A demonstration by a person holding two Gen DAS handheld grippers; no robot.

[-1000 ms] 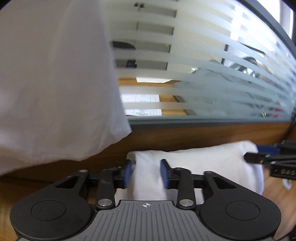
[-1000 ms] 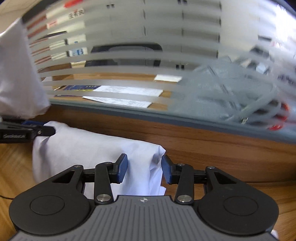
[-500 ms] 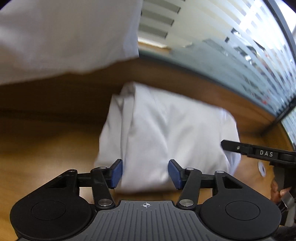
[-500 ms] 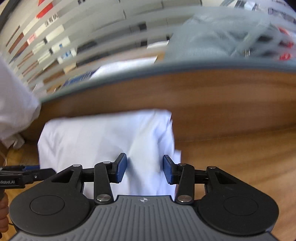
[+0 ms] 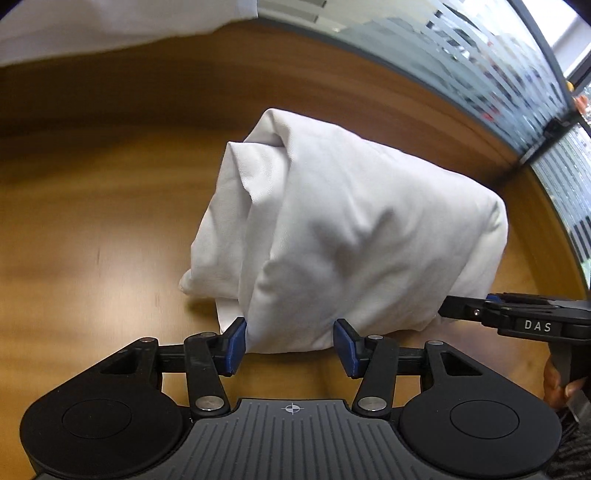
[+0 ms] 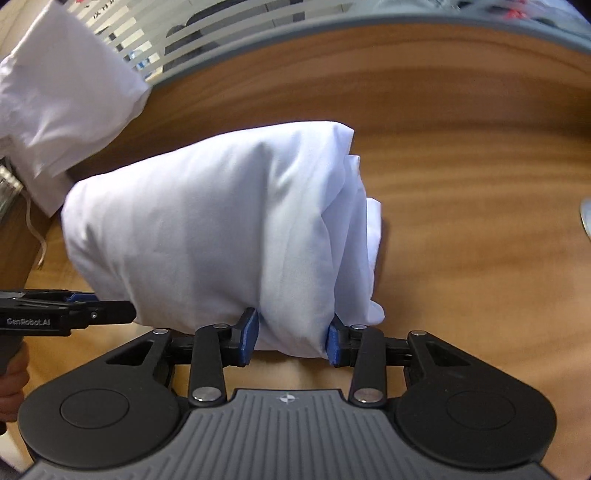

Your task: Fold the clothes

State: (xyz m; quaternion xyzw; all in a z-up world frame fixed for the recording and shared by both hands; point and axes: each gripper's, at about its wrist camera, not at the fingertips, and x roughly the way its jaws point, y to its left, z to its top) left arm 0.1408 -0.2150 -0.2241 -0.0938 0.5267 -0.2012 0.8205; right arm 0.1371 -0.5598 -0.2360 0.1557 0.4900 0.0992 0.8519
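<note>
A folded white garment (image 5: 332, 229) lies as a thick bundle on the wooden table (image 5: 92, 221); it also shows in the right wrist view (image 6: 207, 229). My left gripper (image 5: 290, 345) is open, its blue pads either side of the bundle's near left edge. My right gripper (image 6: 291, 341) is open, its pads either side of the bundle's near right edge. The right gripper's fingers (image 5: 509, 317) show at the right of the left wrist view; the left gripper's fingers (image 6: 66, 314) show at the left of the right wrist view.
More white cloth (image 6: 62, 103) hangs at the table's back left, also in the left wrist view (image 5: 110, 26). A wooden wall with striped frosted glass (image 5: 480, 62) runs along the far edge. A white object (image 6: 585, 218) sits at the right edge.
Both grippers tilted down and lowered from facing the glass partition to the folded bundle on the table. Both sets of jaws stand wider apart around the bundle's near edge.
</note>
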